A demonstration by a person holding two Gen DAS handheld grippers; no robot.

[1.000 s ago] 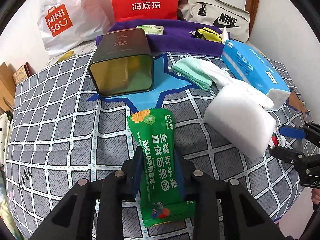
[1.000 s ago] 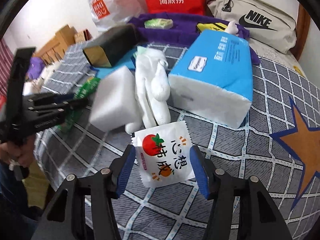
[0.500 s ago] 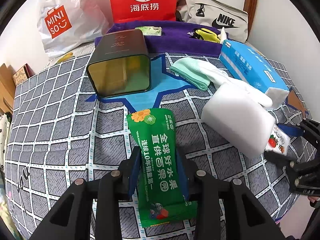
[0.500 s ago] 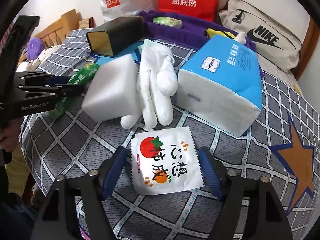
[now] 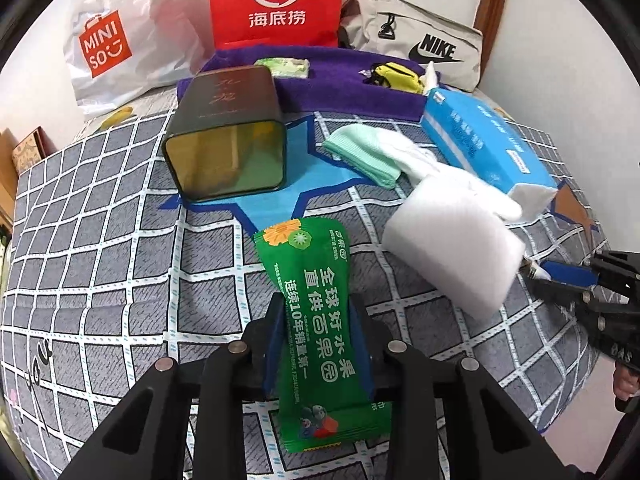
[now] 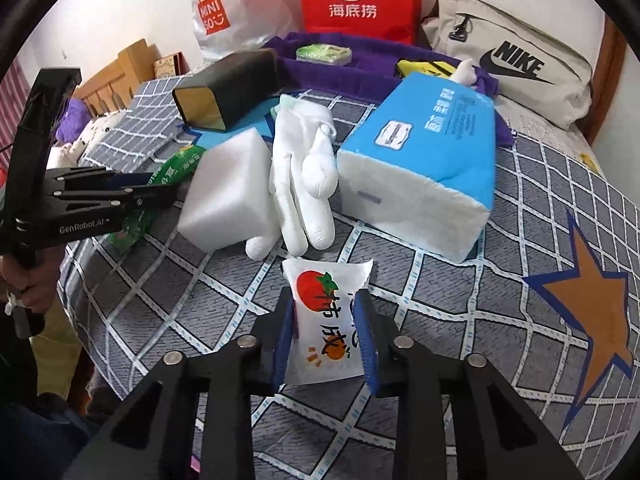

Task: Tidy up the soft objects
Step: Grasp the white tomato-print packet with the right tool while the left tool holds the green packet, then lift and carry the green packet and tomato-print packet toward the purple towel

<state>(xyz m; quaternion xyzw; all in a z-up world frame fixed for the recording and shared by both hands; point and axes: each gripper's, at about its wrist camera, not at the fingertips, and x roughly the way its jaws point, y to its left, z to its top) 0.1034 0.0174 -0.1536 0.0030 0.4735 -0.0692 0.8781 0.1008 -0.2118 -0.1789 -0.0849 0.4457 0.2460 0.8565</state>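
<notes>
The white tomato-print sachet (image 6: 326,320) is lying on the checked bedspread (image 6: 500,300), just in front of the fingertips of the white glove (image 6: 304,184), and the right tool (image 6: 326,322) is closing on it, its blue pads (image 6: 365,336) already pressing the sachet's two long edges so that the packet is bowing up between them. On the other side, the left tool (image 5: 316,344) is pinching the green fruit-snack packet (image 5: 316,312) around its middle, the packet pointing toward the open-ended dark tin (image 5: 228,140) lying on its side on the blue star. Between the two packets the white foam block (image 5: 452,248) is resting against the glove, with the blue tissue pack (image 6: 424,160) just beside them and a purple towel (image 5: 328,84), a red bag (image 5: 276,0), a Miniso bag (image 5: 108,44) and a Nike pouch (image 5: 420,48) lined up behind. To do this step well, the right grip probably wants to settle fully before any lift, since a thin, slippery sachet held only by its edges could fold and slide out; a straight lift clear of the glove fingers should avoid dragging them along. The left tool's hold looks firmer, though the packet's long free ends may droop, so keeping it level while carrying seems wise. Where each packet is meant to go cannot be told from here.
</notes>
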